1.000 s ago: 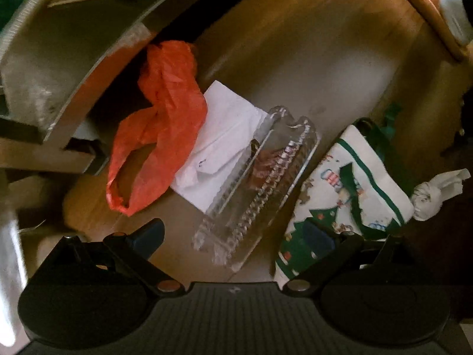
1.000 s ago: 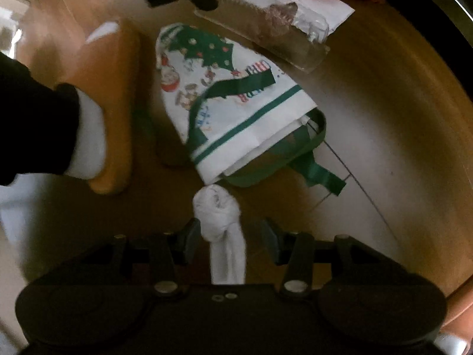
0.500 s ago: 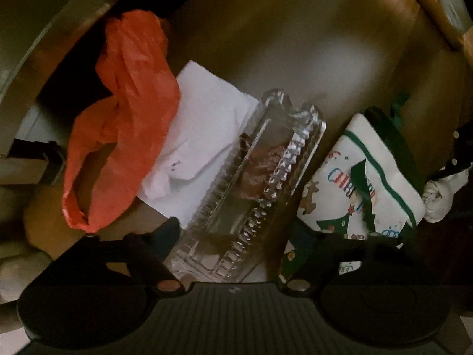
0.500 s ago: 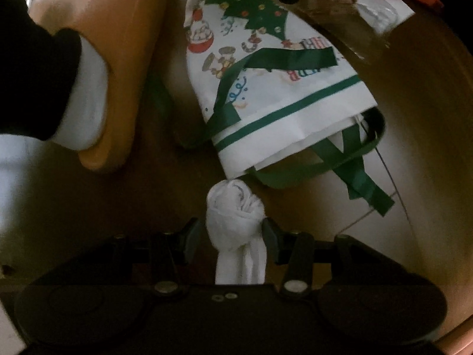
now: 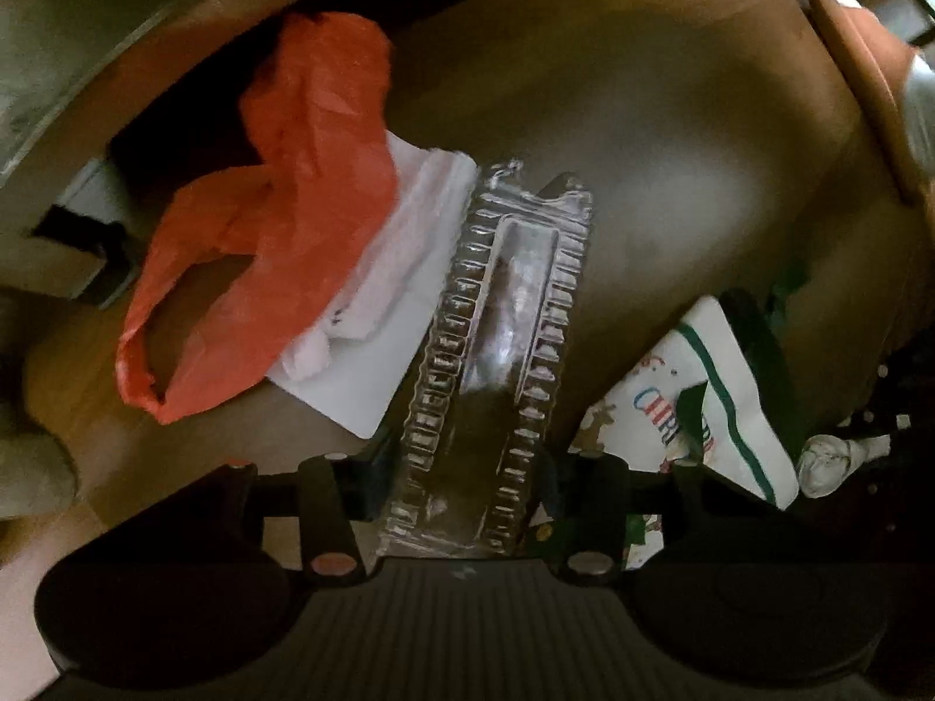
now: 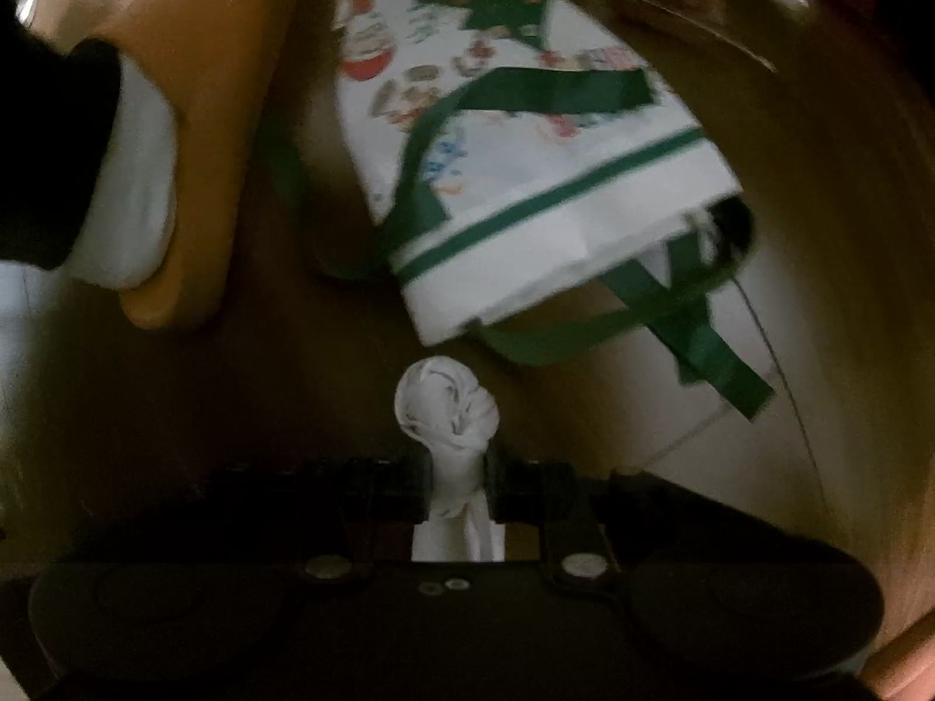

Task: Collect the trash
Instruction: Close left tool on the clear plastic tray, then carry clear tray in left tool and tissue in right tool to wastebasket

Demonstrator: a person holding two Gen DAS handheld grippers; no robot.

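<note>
A clear ribbed plastic container (image 5: 497, 339) lies on the wooden floor, its near end between the fingers of my left gripper (image 5: 464, 479). The jaws are closing and the pads touch its ribbed sides. Left of it lie a white paper (image 5: 374, 374) and a crumpled red plastic bag (image 5: 280, 222). My right gripper (image 6: 456, 485) is closing on a knotted white wad (image 6: 447, 403); the pads pinch its neck just below the knot. A Christmas-print paper bag (image 6: 526, 187) with green ribbon handles lies flat between the two grippers and also shows in the left wrist view (image 5: 713, 409).
A person's foot in a white sock and orange slipper (image 6: 204, 117) stands left of the Christmas bag, and its edge shows in the left wrist view (image 5: 859, 70). A pale furniture frame (image 5: 87, 58) borders the floor beyond the red bag.
Both grippers came down and drew their jaws in, the left around the container's near end, the right onto the white wad's neck. The container now points straight out from the left gripper.
</note>
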